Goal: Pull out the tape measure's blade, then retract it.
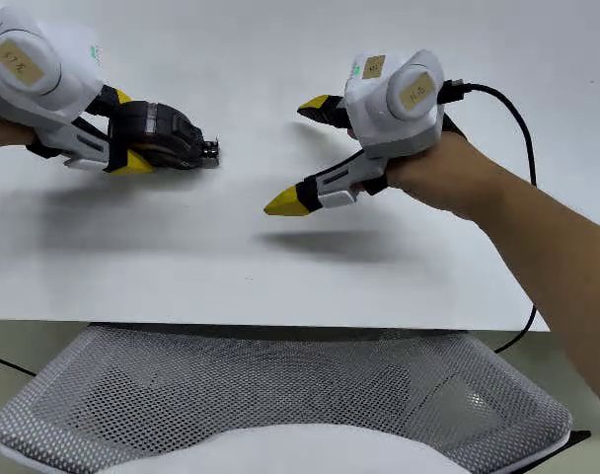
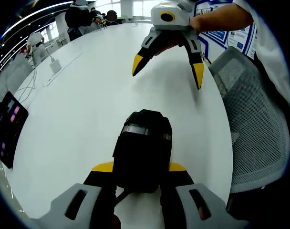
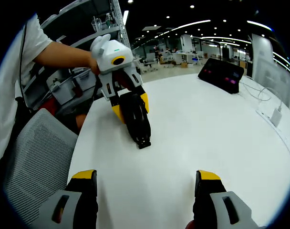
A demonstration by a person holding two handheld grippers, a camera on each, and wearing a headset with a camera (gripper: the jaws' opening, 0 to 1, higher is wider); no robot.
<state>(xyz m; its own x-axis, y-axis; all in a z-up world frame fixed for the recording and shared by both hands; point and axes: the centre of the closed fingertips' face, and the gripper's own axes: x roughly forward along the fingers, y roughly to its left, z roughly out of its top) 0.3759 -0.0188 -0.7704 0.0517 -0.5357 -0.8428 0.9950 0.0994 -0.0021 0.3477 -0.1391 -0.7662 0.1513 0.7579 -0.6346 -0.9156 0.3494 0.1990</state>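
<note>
Two grippers are over the white bench (image 1: pixel 280 286). The left gripper (image 1: pixel 128 130) has its jaws clamped on the tape measure (image 1: pixel 167 133), one yellow tip on each side of the black case. About half the case sticks out past the tips. In the left gripper view the tape measure (image 2: pixel 142 148) sits dead centre between the jaws of the left gripper (image 2: pixel 140 167), front end pointing away from them.

The blade hook (image 1: pixel 211 148) is at the case mouth, beyond the left jaw tips and facing the right gripper (image 1: pixel 300 153). The case is low over the bench; I can't tell if it touches.

The right jaws are spread wide over bare bench, well apart from the hook. In the right gripper view the tape measure (image 3: pixel 137 117) lies ahead of the right gripper (image 3: pixel 146 175), roughly on the centreline between its jaws, hook (image 3: pixel 144 143) nearest. The left gripper (image 3: pixel 130 107) is behind it.

A black cable (image 1: pixel 522 128) runs back from the right gripper, away from its jaws. A mesh chair (image 1: pixel 280 385) sits at the near bench edge.
</note>
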